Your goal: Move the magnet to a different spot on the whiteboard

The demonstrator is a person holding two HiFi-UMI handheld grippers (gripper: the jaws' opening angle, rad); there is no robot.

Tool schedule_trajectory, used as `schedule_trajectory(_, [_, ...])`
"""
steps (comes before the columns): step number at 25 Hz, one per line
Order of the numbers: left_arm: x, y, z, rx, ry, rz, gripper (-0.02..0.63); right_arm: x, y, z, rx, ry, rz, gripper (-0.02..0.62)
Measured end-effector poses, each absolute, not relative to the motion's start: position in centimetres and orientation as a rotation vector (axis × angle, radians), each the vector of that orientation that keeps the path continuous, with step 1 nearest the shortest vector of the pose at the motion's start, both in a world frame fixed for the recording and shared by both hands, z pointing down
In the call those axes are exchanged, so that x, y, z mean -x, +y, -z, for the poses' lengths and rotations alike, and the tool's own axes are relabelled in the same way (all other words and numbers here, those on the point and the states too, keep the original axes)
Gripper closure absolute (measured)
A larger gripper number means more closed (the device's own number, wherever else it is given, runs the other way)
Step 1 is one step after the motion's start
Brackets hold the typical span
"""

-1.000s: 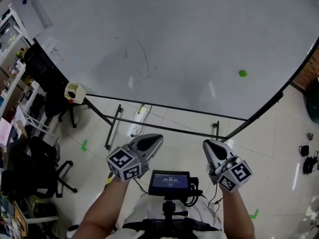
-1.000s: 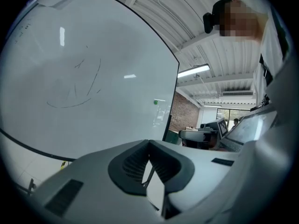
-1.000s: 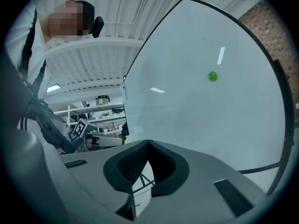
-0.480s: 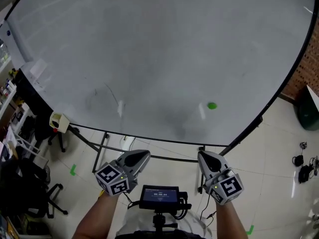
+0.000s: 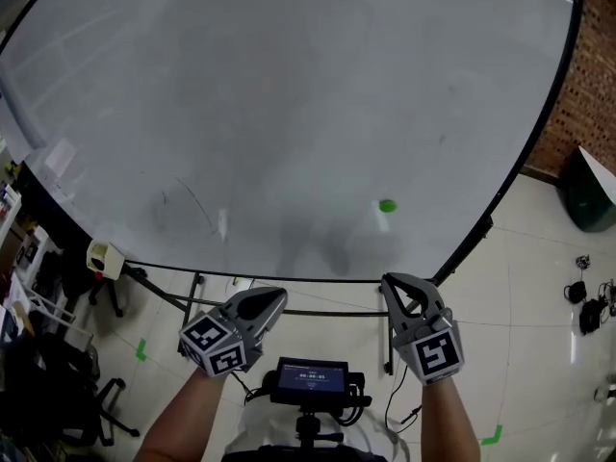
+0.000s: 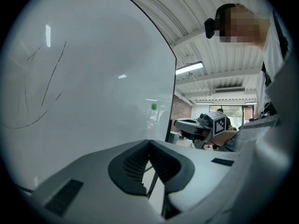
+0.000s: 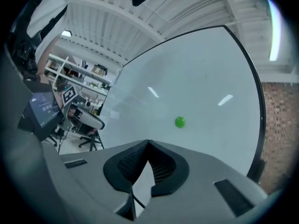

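Note:
A small round green magnet point(image 5: 387, 205) sticks to the large whiteboard point(image 5: 289, 94), low and right of centre. It also shows in the right gripper view as the magnet point(image 7: 180, 122) ahead of the jaws, and tiny in the left gripper view as the magnet point(image 6: 153, 107). My right gripper point(image 5: 394, 283) is held below the magnet, short of the board, shut and empty. My left gripper point(image 5: 272, 296) hangs lower left, also shut with nothing in it.
Faint pen marks point(image 5: 192, 205) lie on the board's lower left. The board's black frame edge point(image 5: 500, 191) runs down the right side, beside a brick wall point(image 5: 587, 85). Stand legs point(image 5: 192, 296) cross the tiled floor below. Office chairs and shelves point(image 5: 38, 354) crowd the left.
The view has swung toward the board: the magnet has shifted left and down in the picture. Both grippers have risen slightly closer to the board's lower edge, still shut.

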State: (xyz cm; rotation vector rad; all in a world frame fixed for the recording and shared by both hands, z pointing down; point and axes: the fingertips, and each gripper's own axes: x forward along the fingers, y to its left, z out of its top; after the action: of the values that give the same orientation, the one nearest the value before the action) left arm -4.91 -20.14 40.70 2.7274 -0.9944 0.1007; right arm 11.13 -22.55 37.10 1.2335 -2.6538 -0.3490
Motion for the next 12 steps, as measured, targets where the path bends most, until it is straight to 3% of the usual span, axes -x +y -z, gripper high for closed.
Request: schedule_trajectory(12, [5.1,-22.1,-41.6,-2.838,-0.759,-0.226,0.591,-9.4,-26.0,-36.2,-1.077,-2.049,0.878,0.588])
